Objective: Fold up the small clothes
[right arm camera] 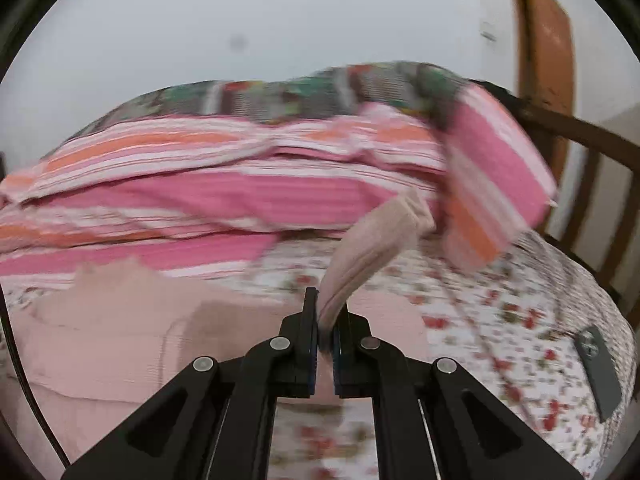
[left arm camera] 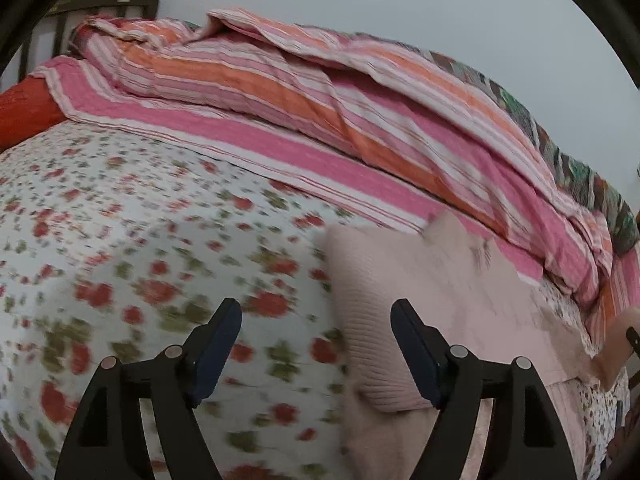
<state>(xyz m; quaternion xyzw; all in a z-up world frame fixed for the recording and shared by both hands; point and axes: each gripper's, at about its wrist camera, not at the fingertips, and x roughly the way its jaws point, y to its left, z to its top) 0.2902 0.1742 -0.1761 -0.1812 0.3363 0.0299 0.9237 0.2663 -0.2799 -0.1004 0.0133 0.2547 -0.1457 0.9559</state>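
Note:
A pale pink ribbed knit garment (left arm camera: 420, 304) lies on the floral bedsheet (left arm camera: 140, 240). In the left wrist view my left gripper (left arm camera: 316, 316) is open and empty, its right finger over the garment's folded left edge. In the right wrist view my right gripper (right arm camera: 326, 312) is shut on a sleeve (right arm camera: 372, 248) of the same garment (right arm camera: 120, 328) and holds it lifted, the cuff pointing up and away. The body of the garment lies flat to the left of the gripper.
A pink and orange striped quilt (left arm camera: 320, 112) is bunched along the far side of the bed. A dark phone (right arm camera: 598, 368) lies on the sheet at the right. A wooden bed frame (right arm camera: 592, 168) stands at the right, an orange pillow (left arm camera: 24, 116) at far left.

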